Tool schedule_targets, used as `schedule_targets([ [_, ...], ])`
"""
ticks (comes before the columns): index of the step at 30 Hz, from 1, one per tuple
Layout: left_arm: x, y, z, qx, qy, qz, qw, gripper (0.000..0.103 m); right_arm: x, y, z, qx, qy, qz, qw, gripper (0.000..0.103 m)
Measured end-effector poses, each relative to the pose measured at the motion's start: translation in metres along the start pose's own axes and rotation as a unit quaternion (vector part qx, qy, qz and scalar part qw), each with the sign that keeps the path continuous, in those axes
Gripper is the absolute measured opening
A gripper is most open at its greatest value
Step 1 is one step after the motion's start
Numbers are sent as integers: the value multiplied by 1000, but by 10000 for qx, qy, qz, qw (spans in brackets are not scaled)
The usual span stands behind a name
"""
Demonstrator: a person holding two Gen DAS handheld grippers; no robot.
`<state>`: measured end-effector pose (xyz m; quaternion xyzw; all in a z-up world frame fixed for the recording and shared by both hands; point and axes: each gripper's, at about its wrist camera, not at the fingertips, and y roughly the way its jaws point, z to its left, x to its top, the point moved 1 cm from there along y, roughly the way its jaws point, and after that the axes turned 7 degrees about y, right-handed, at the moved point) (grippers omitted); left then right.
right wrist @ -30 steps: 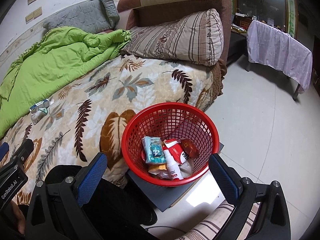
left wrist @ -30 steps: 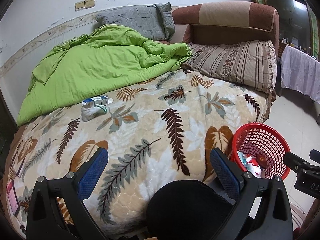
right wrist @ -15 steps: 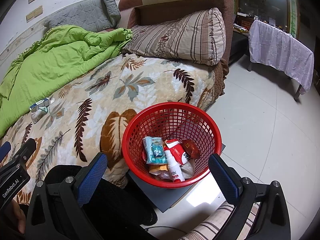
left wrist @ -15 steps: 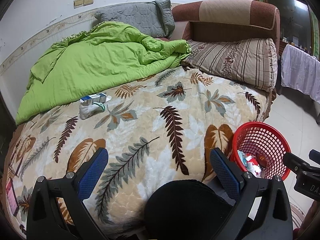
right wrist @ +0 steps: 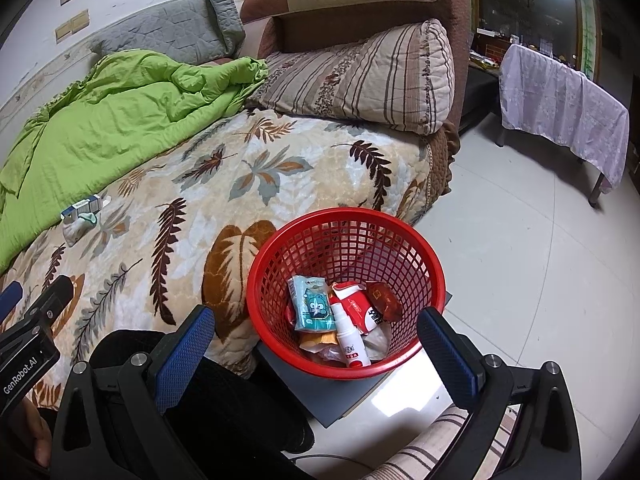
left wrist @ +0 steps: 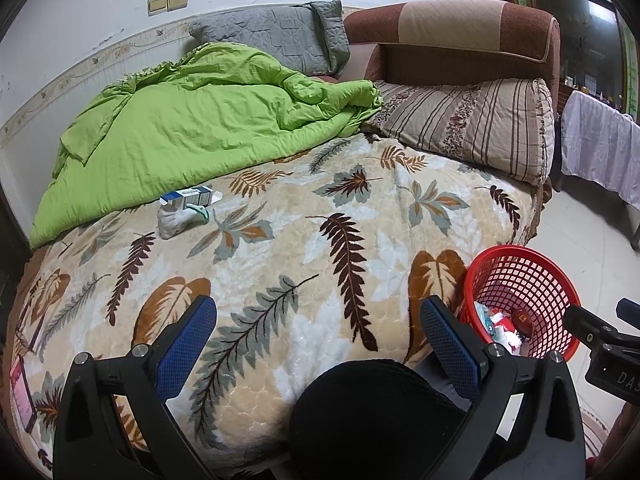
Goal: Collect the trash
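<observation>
A blue-and-white carton (left wrist: 191, 197) (right wrist: 82, 207) lies on the leaf-patterned bedspread beside a crumpled white wad with a green band (left wrist: 179, 219) (right wrist: 80, 225), close to the green quilt's edge. A red mesh basket (right wrist: 420, 264) (left wrist: 532, 276) stands on the floor by the bed and holds a tissue pack, a white spray bottle (right wrist: 352, 340) and wrappers. My left gripper (left wrist: 318, 344) is open and empty over the bed's near edge, far from the carton. My right gripper (right wrist: 316, 350) is open and empty, low in front of the basket.
A green quilt (left wrist: 200, 128), a grey pillow (left wrist: 276, 36) and a striped pillow (left wrist: 472, 124) lie against the brown headboard. A cloth-draped table (right wrist: 560, 100) stands across the tiled floor. The person's dark-clothed knee (left wrist: 372, 420) fills the bottom of both views.
Both views have drifted slightly; the carton and wad sit a little lower in the left view. Both grippers stay open and nothing was picked up.
</observation>
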<state>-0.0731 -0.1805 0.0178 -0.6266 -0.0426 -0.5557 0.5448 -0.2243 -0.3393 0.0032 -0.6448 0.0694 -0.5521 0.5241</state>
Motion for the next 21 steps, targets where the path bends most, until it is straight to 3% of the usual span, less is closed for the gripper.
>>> schedule_targets([
  [7,2,1,-1,-8,-12,-11,10000,101,3,2,4,2,-48,-14,10000,102],
  [13,-1,6,14,44,-195,80,9998,101,13,8,25,116,-459,-158,9988,102],
  [21,-15,32,92,540,-1064,452,9918,101,38,45,111,679,-1434,-22,9873,102],
])
